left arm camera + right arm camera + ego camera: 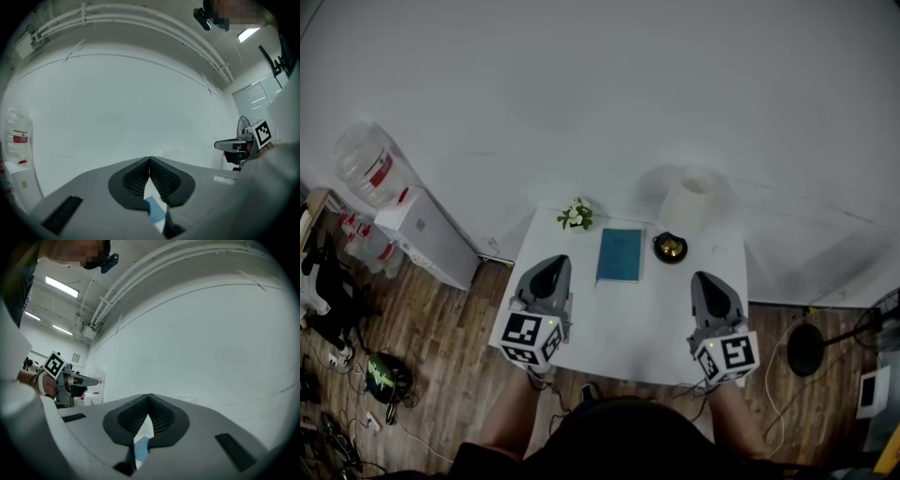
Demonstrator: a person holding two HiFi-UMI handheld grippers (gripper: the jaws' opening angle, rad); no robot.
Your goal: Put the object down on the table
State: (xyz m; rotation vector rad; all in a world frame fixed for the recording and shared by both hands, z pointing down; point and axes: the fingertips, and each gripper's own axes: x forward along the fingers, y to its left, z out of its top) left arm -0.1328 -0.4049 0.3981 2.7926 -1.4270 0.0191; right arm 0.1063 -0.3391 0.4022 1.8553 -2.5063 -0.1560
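- The left gripper (551,266) hangs over the near left part of the white table (623,333). In its own view the fingers (161,177) are pressed together at the tips, with nothing between them.
- The right gripper (709,279) hangs over the near right part of the table. Its fingers (161,414) are likewise closed tip to tip on nothing.
- Both grippers point away from the person, toward the white wall, and are well apart from each other.
- The blue book (620,255) lies flat on the table, between the lines of the two grippers and just beyond their tips. Neither gripper touches it.
- A small plant (576,215) with white flowers stands at the far left corner of the table.
- A dark round thing (670,247) with a gold top sits just right of the book.
- A white cylinder (689,200) stands upright at the far edge, behind the round thing.
- A water dispenser (427,234) stands on the wood floor, left of the table.
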